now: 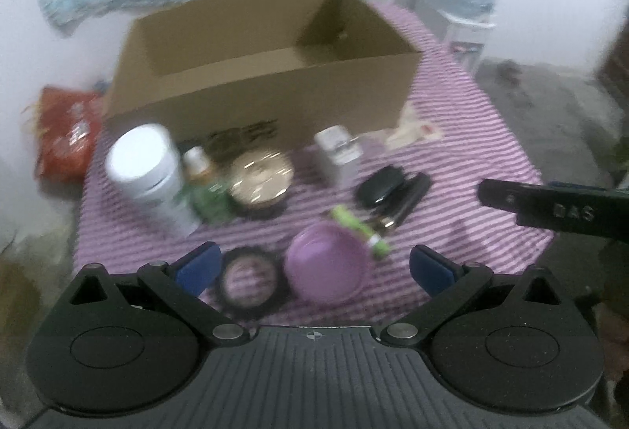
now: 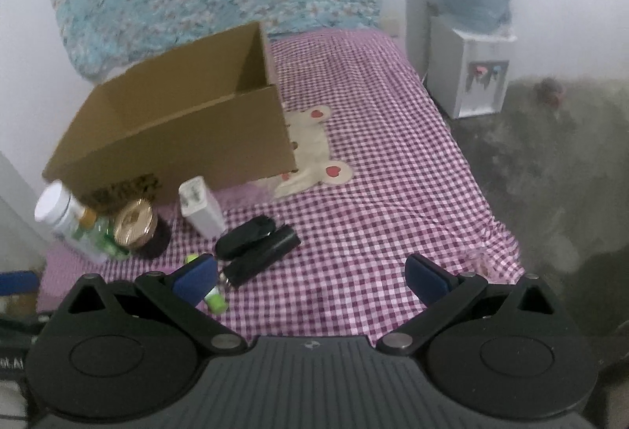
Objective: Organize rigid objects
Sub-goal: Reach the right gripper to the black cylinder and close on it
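Two claws, left gripper (image 1: 312, 268) and right gripper (image 2: 310, 277), hanging wide open, holding nothing. Just starting: small things lying mid-frame before the empty box (image 1: 251, 75). Probably needing to close on the purple lid (image 1: 328, 266), low center.

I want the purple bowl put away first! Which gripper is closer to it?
The left. The left gripper hangs open right over the purple bowl, which sits between its fingertips. The right gripper hangs open over bare checkered cloth, the bowl outside its camera's view.

One box (image 1: 255, 75), two bottles (image 1: 151, 173), two jars (image 1: 261, 181)
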Demonstrator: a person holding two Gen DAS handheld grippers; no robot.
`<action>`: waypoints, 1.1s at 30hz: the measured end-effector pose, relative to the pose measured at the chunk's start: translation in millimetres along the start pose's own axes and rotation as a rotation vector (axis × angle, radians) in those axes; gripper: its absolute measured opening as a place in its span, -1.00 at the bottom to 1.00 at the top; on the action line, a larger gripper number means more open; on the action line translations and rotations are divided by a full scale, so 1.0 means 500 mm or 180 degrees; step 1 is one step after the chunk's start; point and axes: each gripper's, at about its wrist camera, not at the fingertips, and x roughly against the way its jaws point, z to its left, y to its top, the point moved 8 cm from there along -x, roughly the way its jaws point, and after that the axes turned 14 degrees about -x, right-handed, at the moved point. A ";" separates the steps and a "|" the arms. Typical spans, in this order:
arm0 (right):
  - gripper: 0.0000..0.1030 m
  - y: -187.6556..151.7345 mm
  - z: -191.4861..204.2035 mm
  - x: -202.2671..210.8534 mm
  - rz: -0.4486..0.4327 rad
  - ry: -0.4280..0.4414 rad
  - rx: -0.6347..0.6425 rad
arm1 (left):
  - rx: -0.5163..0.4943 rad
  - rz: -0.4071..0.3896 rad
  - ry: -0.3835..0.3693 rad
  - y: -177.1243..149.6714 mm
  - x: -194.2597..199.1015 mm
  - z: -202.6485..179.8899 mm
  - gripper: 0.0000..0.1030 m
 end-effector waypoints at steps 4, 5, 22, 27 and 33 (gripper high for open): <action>0.86 0.009 -0.027 -0.032 0.0160 0.0219 -0.0295 | -0.0270 -0.0057 -0.0077 0.029 -0.027 -0.031 0.92; 0.79 0.010 -0.032 -0.046 0.0239 0.0281 -0.0375 | -0.0354 -0.0049 -0.0079 0.035 -0.035 -0.039 0.88; -0.11 0.001 -0.043 -0.207 0.1009 0.0947 -0.1219 | -0.0941 0.0375 -0.0460 0.080 -0.203 -0.130 -0.25; -0.36 0.005 -0.041 -0.218 0.1075 0.0993 -0.1259 | -0.0910 0.0514 -0.0528 0.078 -0.228 -0.139 -0.47; -0.42 -0.002 -0.052 -0.227 0.1105 0.1061 -0.1304 | -0.1014 0.0679 -0.0498 0.075 -0.256 -0.147 -0.47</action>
